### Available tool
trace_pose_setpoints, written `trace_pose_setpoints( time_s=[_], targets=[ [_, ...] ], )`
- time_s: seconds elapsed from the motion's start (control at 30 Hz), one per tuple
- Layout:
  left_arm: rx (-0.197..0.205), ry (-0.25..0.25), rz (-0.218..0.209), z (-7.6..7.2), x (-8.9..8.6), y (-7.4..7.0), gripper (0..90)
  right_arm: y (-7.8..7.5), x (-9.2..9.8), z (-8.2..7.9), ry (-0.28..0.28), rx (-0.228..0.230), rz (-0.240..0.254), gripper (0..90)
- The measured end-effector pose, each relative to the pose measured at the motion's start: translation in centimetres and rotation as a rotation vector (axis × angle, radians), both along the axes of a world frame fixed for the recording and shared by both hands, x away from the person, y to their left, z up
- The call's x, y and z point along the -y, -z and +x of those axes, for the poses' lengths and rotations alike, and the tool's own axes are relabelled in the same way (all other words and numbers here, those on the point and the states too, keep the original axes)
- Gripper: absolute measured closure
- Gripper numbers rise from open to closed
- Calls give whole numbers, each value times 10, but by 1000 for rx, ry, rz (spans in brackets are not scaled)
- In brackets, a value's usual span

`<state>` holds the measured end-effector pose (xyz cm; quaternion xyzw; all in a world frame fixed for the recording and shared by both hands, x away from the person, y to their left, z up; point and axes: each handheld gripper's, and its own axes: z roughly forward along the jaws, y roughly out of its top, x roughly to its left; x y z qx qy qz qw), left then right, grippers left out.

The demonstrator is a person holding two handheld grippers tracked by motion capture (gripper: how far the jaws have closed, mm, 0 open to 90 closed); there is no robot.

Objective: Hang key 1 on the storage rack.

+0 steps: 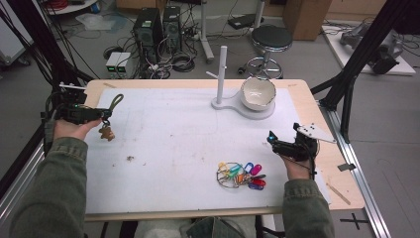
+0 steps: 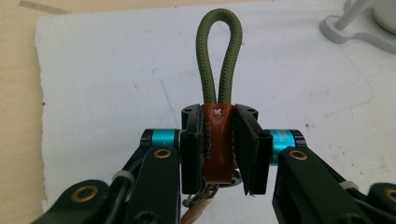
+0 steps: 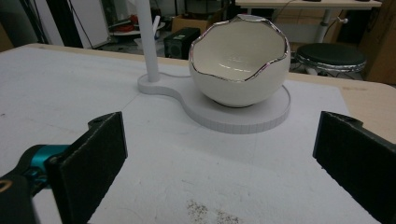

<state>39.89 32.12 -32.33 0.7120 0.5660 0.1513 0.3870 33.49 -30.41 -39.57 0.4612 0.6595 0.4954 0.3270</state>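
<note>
Two hand-held grippers work over a white mat (image 1: 163, 144) on a wooden counter (image 1: 297, 94). The left hand-held gripper (image 2: 218, 149) is pinching one keychain (image 2: 218, 140) by its brown leather tab, the pads pressed against both sides; its single green cord loop (image 2: 219, 56) stands up beyond the jaws, and in the high view a small brown gingerbread-shaped charm (image 1: 106, 132) hangs below, clear of the mat at the counter's left edge. The right hand-held gripper (image 3: 219, 154) hovers with its jaws spread wide and nothing between them, pointed at the one white bowl (image 3: 239, 60). That bowl, jagged-rimmed like a cracked eggshell, sits empty on the round end of a white stand (image 1: 233, 105), beside the stand's one upright post (image 1: 222, 74). One bunch of coloured key tags (image 1: 241, 174) lies on the mat near the right hand.
</note>
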Motion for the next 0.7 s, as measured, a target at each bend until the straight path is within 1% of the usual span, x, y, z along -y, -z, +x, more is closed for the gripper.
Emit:
trace_pose_setpoints(
  time_s=[0.13, 0.2, 0.3, 0.37, 0.47, 0.53, 0.7],
  targets=[
    [10, 4, -2, 5, 5, -10, 725, 0, 0, 0, 0, 1, 0, 18],
    [18, 5, -9, 6, 7, -16, 725, 0, 0, 0, 1, 1, -2, 18],
    [23, 14, 8, 8, 10, -24, 725, 0, 0, 0, -2, 0, 1, 19],
    [33, 13, -1, 9, 13, -30, 725, 0, -1, 0, -1, 0, -1, 18],
    [43, 17, -1, 11, 16, -38, 725, 0, 0, 0, 0, -1, 1, 18],
    [46, 23, 4, 13, 17, -43, 725, 0, 0, 0, -2, -1, 2, 18],
    [54, 30, -9, 18, 25, -54, 725, 0, 0, 0, -4, 1, 2, 18]
  ],
)
